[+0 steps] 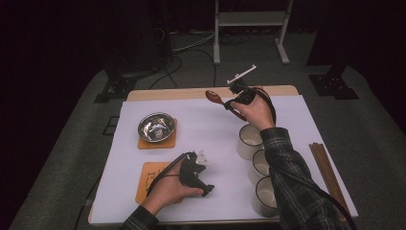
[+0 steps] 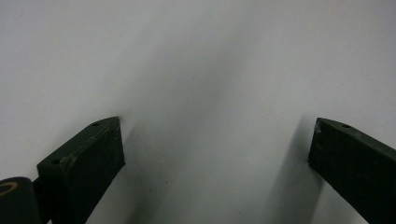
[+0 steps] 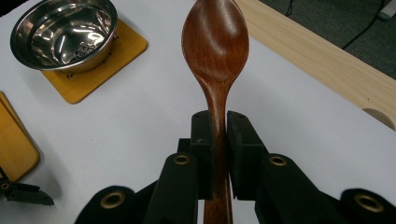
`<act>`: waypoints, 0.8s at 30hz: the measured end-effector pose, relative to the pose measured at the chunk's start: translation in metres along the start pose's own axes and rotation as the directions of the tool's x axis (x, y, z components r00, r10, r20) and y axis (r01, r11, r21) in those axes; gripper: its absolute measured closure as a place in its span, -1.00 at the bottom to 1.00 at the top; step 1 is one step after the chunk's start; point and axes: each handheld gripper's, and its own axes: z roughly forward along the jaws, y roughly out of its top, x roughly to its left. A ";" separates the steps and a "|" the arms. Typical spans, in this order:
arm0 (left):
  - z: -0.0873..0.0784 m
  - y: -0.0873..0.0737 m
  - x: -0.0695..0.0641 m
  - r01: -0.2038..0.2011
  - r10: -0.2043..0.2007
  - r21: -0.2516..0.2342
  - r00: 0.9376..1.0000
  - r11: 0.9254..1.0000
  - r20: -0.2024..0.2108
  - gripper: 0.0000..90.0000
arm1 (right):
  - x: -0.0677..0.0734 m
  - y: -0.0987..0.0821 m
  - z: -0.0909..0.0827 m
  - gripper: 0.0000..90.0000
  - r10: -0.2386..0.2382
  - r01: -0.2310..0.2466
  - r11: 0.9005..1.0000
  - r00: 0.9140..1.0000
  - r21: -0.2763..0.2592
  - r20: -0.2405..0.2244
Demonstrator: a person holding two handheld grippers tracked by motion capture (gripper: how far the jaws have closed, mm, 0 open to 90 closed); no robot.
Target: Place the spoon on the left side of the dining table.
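Note:
My right gripper (image 3: 216, 122) is shut on the handle of a brown wooden spoon (image 3: 215, 44), whose bowl points away from me toward the steel bowl (image 3: 64, 33). From above, that gripper (image 1: 229, 102) is held over the far middle of the table with the spoon (image 1: 214, 96) sticking out to its left. The steel bowl (image 1: 156, 126) sits on an orange coaster (image 1: 168, 142). My left gripper (image 1: 209, 190) rests near the front of the white table cover (image 1: 206, 129). Its jaws stand wide apart over bare white surface (image 2: 215, 140), with nothing between them.
Three white cups (image 1: 248, 141) stand in a row at the right, under my right forearm. A second orange coaster (image 1: 148, 179) lies beneath my left hand. Brown chopsticks (image 1: 328, 172) lie at the table's right edge. The bare wooden table edge (image 3: 327, 60) runs along the far side.

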 end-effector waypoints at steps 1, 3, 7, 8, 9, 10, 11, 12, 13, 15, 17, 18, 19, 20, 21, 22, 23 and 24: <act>0.000 0.000 0.000 0.000 0.000 0.000 1.000 1.000 0.000 -0.95 | 0.001 0.001 0.001 0.79 0.003 -0.003 1.000 1.000 0.001 -0.001; 0.000 0.000 0.000 0.000 0.000 0.001 1.000 1.000 0.000 -0.95 | 0.002 0.003 0.003 0.79 -0.004 0.004 1.000 1.000 0.001 -0.003; 0.000 0.000 0.000 0.003 -0.003 0.002 1.000 1.000 0.002 -0.95 | 0.005 0.007 0.007 0.79 -0.007 0.007 1.000 1.000 0.006 -0.012; 0.000 0.000 0.000 0.003 -0.003 0.003 1.000 1.000 0.002 -0.95 | 0.005 0.008 0.008 0.79 -0.009 0.009 1.000 1.000 0.007 -0.014; 0.000 0.000 0.000 0.003 -0.003 0.003 1.000 1.000 0.002 -0.95 | 0.006 0.009 0.009 0.79 -0.014 0.014 1.000 1.000 0.008 -0.017; 0.000 0.000 0.000 0.002 -0.002 0.003 1.000 1.000 0.002 -0.95 | 0.007 0.010 0.010 0.79 -0.014 0.014 1.000 1.000 0.010 -0.017; 0.000 0.000 0.000 0.003 -0.003 0.003 1.000 1.000 0.003 -0.95 | 0.007 0.011 0.012 0.79 -0.019 0.019 1.000 1.000 0.007 -0.019; 0.000 0.000 0.000 0.003 -0.003 0.003 1.000 1.000 0.002 -0.95 | 0.008 0.012 0.012 0.79 -0.020 0.021 1.000 1.000 0.008 -0.023; 0.000 0.000 0.000 0.003 -0.003 0.003 1.000 1.000 0.002 -0.95 | 0.008 0.013 0.013 0.79 -0.020 0.020 1.000 1.000 0.009 -0.022; 0.000 0.000 0.000 0.003 -0.003 0.003 1.000 1.000 0.002 -0.95 | 0.009 0.014 0.015 0.79 -0.022 0.023 1.000 0.999 0.009 -0.028; 0.000 0.000 0.000 0.003 -0.003 0.004 1.000 1.000 0.002 -0.95 | 0.010 0.016 0.017 0.79 -0.023 0.024 1.000 0.999 0.010 -0.033; 0.000 0.000 0.000 0.003 -0.003 0.004 1.000 1.000 0.002 -0.95 | 0.011 0.017 0.018 0.79 -0.020 0.021 1.000 0.999 0.014 -0.034; 0.000 0.000 0.000 0.003 -0.003 0.004 1.000 1.000 0.002 -0.95 | 0.011 0.017 0.018 0.79 -0.025 0.026 1.000 0.999 0.014 -0.036; 0.000 0.000 0.000 0.003 -0.003 0.004 1.000 1.000 0.002 -0.95 | 0.012 0.018 0.019 0.79 -0.023 0.023 1.000 0.999 0.016 -0.037; 0.000 0.000 0.000 0.003 -0.003 0.004 1.000 1.000 0.002 -0.95 | 0.012 0.019 0.020 0.79 -0.026 0.027 1.000 0.999 0.016 -0.038; 0.000 0.000 0.000 0.003 -0.003 0.004 1.000 1.000 0.002 -0.95 | 0.013 0.020 0.021 0.79 -0.030 0.030 0.999 0.999 0.017 -0.039; 0.000 0.000 0.000 0.003 -0.003 0.004 1.000 1.000 0.002 -0.95 | 0.013 0.020 0.022 0.79 -0.029 0.030 0.999 0.999 0.018 -0.041; 0.000 0.000 0.000 0.003 -0.003 0.004 1.000 1.000 0.002 -0.95 | 0.014 0.021 0.024 0.79 -0.032 0.033 0.999 0.999 0.017 -0.042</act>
